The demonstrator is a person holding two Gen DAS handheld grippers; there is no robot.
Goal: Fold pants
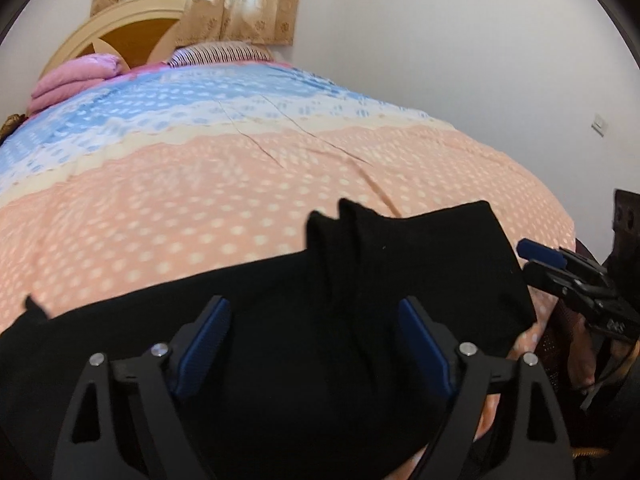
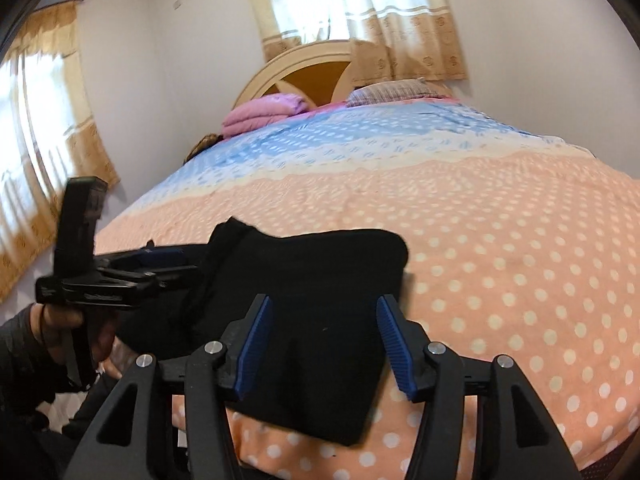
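Observation:
Black pants (image 1: 360, 280) lie folded on the bed near its front edge, with a raised fold ridge at the top. They also show in the right wrist view (image 2: 320, 300). My left gripper (image 1: 316, 340) is open, jaws wide apart just above the pants, holding nothing. It appears from the side in the right wrist view (image 2: 168, 260), at the pants' left end. My right gripper (image 2: 324, 344) is open over the pants' right part, empty. It shows in the left wrist view (image 1: 532, 260) at the pants' right edge.
The bed cover (image 1: 200, 208) is peach with white dots, blue toward the head. A pink folded blanket (image 2: 264, 114) and striped pillow (image 2: 396, 90) lie by the wooden headboard (image 2: 316, 74). White walls and curtained windows (image 2: 40, 160) surround the bed.

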